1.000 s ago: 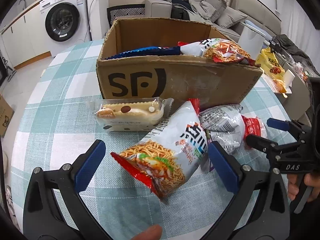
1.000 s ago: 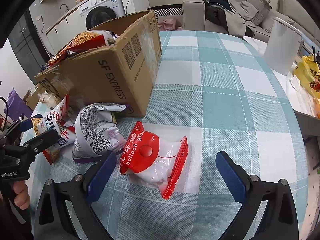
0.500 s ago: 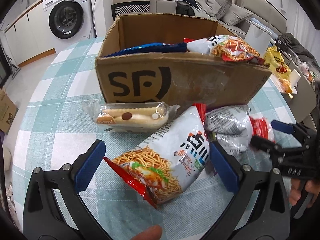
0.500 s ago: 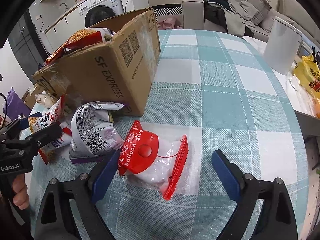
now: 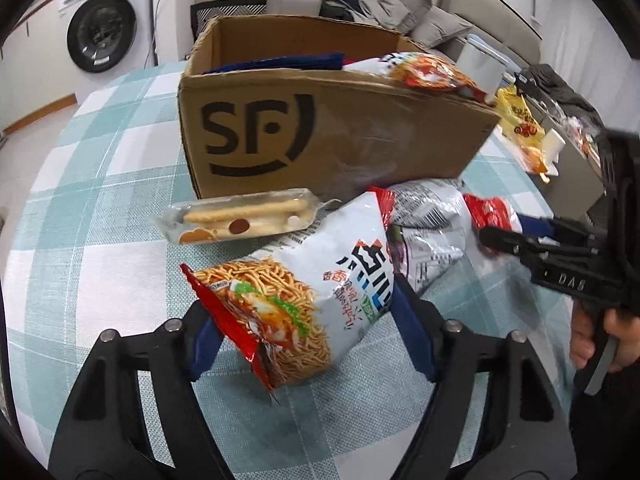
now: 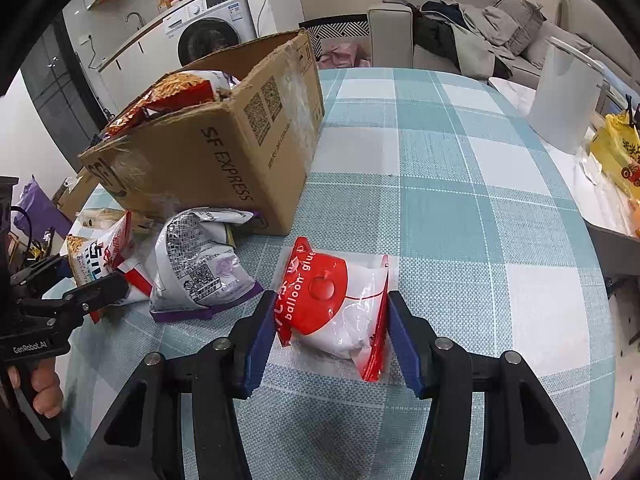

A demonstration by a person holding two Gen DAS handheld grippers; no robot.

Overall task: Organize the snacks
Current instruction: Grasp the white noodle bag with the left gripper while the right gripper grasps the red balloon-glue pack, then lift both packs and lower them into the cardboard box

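Left wrist view: the left gripper [image 5: 308,340] is closing on the noodle bag [image 5: 304,292], which lies on the table [image 5: 100,184] in front of the box [image 5: 320,132]. The blue pads sit against the bag's two sides, so the grip looks made or all but made. A biscuit pack [image 5: 240,220] lies just behind it against the box, and a silver bag [image 5: 428,236] leans beside it. The box already holds several snack bags.

Right wrist view: the right gripper [image 6: 326,340] is closing on the red-and-white pouch [image 6: 336,304], which rests on the table near the box's corner. The pads touch the pouch's edges on both sides.

The step in hand looks like a two-handed pickup of loose snacks. The next move probably calls for finishing both squeezes gently, since these bags are puffy and slippery, then lifting each clear of its neighbours and over the box wall.
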